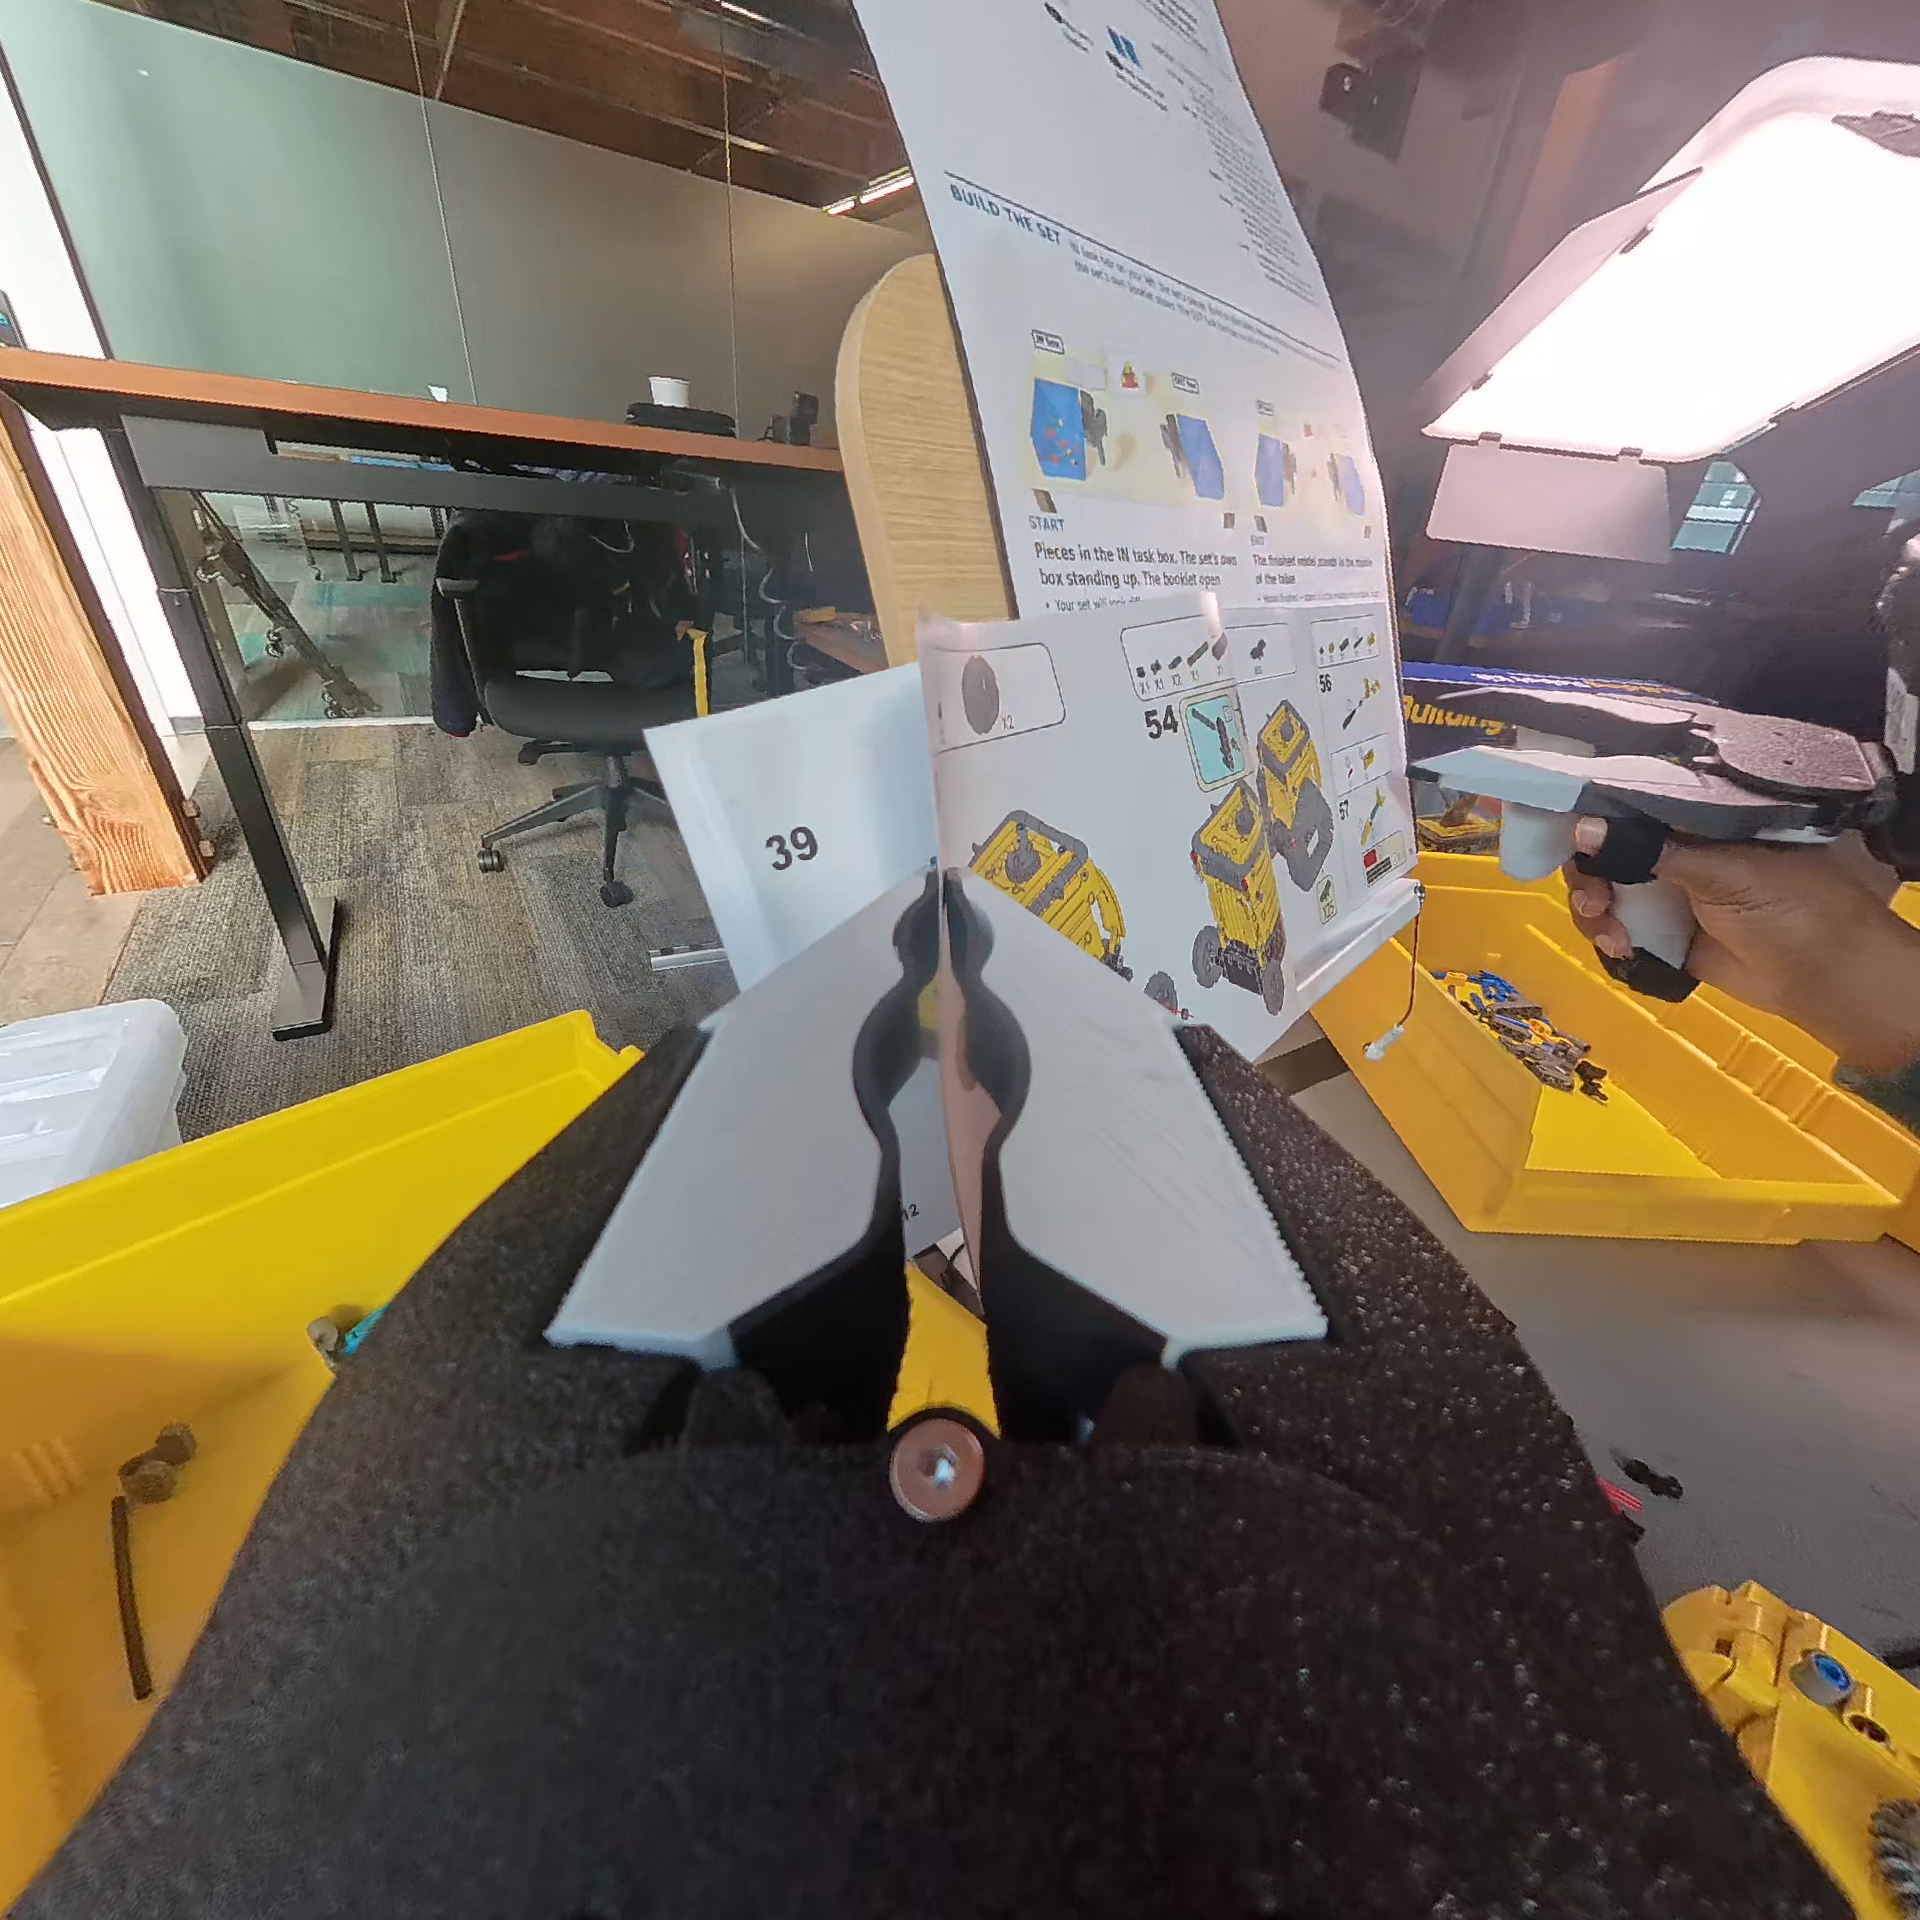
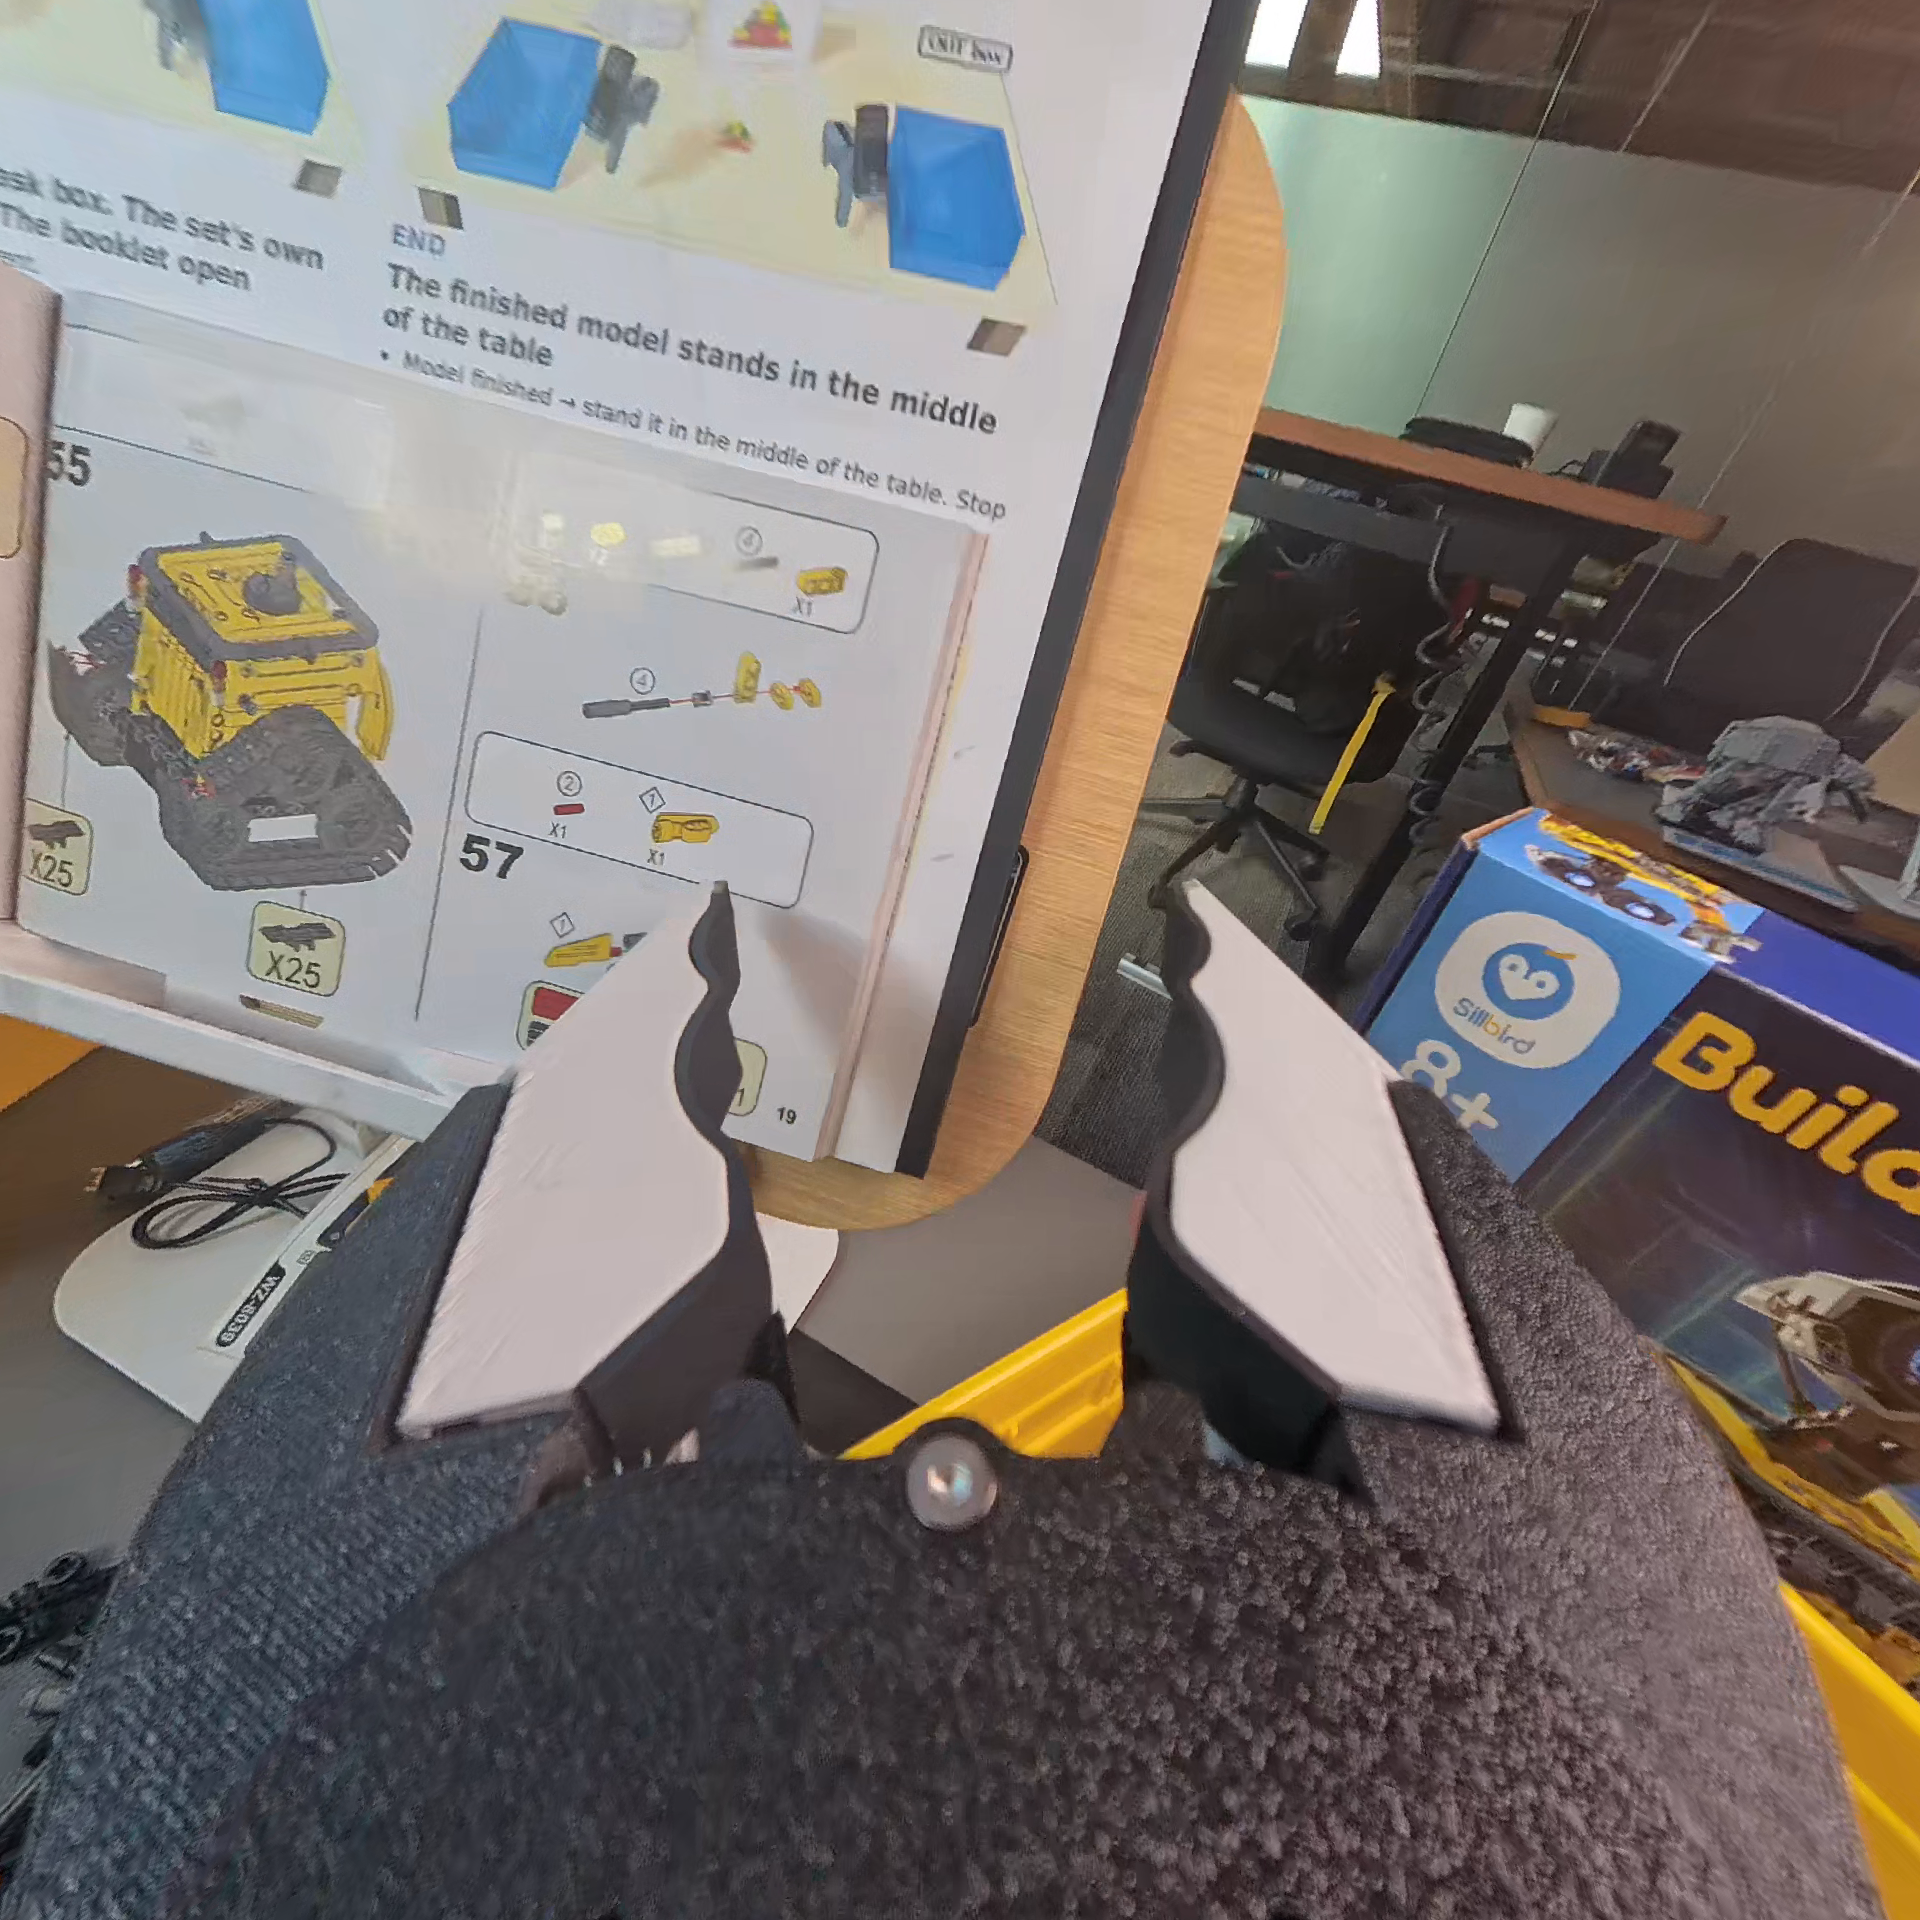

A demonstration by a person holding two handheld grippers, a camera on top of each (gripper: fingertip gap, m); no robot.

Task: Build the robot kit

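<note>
Left hand-held gripper (image 1: 943,894) pinched tight on a booklet page (image 1: 1039,748). Right hand-held gripper (image 2: 951,904) gapes wide, empty; toy box (image 2: 1662,1091) at 3 o'clock.

The left gripper (image 1: 943,883) is held level and pointed forward, its jaws closed on a thin page edge. The right gripper (image 2: 951,904) is held with jaws spread wide, nothing between them, gripped by a hand (image 1: 1756,925).
</note>
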